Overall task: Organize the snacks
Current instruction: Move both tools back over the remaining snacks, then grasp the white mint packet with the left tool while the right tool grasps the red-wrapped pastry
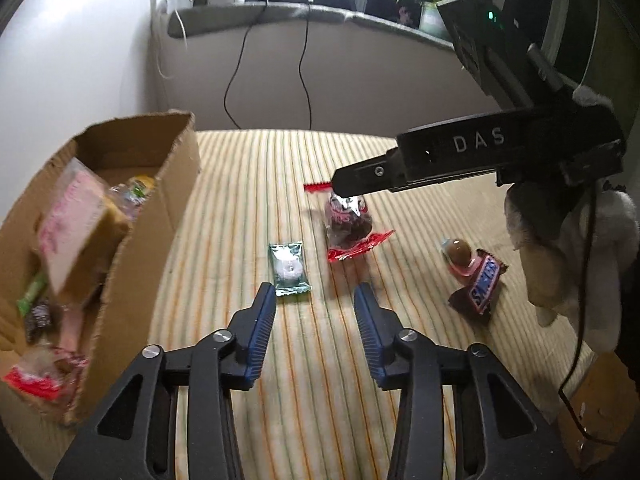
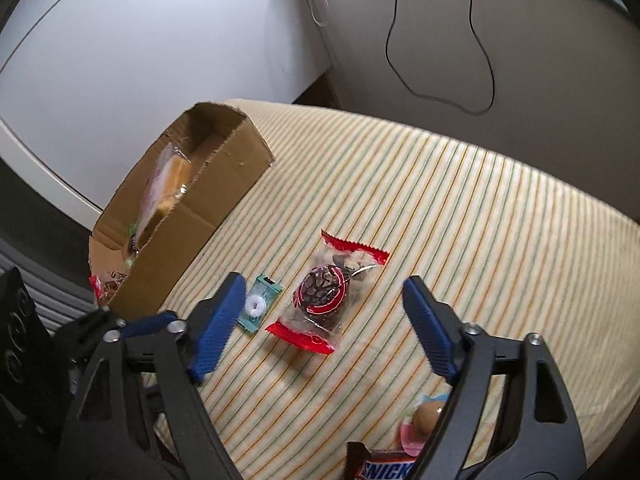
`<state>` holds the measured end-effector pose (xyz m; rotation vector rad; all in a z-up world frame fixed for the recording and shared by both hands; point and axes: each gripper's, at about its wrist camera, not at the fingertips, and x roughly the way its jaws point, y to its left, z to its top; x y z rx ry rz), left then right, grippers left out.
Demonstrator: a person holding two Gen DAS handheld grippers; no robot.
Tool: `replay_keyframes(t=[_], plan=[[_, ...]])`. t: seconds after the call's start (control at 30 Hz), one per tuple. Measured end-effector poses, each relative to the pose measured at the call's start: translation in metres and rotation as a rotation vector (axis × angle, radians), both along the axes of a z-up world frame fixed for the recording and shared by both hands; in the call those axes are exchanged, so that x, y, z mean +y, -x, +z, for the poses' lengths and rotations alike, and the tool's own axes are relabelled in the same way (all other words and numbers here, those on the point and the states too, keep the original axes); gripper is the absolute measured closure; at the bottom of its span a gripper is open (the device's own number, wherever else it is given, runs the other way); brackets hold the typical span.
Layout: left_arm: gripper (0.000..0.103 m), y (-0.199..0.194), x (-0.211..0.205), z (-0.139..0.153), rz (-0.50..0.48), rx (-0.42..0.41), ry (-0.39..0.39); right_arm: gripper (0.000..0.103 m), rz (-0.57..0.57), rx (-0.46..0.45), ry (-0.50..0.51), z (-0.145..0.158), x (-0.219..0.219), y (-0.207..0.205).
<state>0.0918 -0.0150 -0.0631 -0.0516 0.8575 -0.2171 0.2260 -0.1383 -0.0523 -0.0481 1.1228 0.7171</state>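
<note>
A cardboard box holding several wrapped snacks stands at the left on the striped cloth. A green mint packet, a clear red-ended packet with a dark round sweet, a chocolate egg and a Snickers bar lie loose. My left gripper is open and empty, just short of the mint packet. My right gripper is open and hovers around and above the red-ended packet; in the left wrist view its body hangs over that packet.
A soft toy sits at the right edge of the cloth. A wall with hanging black cables rises behind the table. A grey ledge with a plant runs above it.
</note>
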Motion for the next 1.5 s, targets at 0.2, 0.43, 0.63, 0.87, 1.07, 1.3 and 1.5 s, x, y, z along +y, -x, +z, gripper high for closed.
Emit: replay_keyframes(t=[0.2, 0.43, 0.63, 0.87, 1.07, 1.3, 1.5], plan=[[0.069, -0.016, -0.007, -0.01, 0.017, 0.032, -0.022, 0.038, 0.006, 0.071, -0.007, -0.019, 0.009, -0.007], [0.07, -0.028, -0.011, -0.02, 0.032, 0.057, -0.045, 0.046, 0.012, 0.106, 0.01, -0.032, 0.017, -0.015], [0.074, -0.037, -0.014, -0.022, 0.04, 0.06, -0.057, 0.053, 0.032, 0.114, 0.034, -0.039, 0.022, -0.017], [0.081, -0.039, -0.014, -0.021, 0.05, 0.048, -0.066, 0.058, 0.048, 0.11, 0.042, -0.038, 0.024, -0.017], [0.082, -0.039, -0.008, -0.022, 0.053, 0.044, -0.064, 0.063, 0.054, 0.103, 0.043, -0.037, 0.023, -0.015], [0.082, -0.032, -0.002, -0.02, 0.052, 0.037, -0.045, 0.065, 0.053, 0.093, 0.035, -0.032, 0.016, -0.011], [0.082, -0.026, 0.007, -0.008, 0.058, 0.013, -0.024, 0.065, 0.036, 0.079, 0.014, -0.024, 0.006, -0.008]])
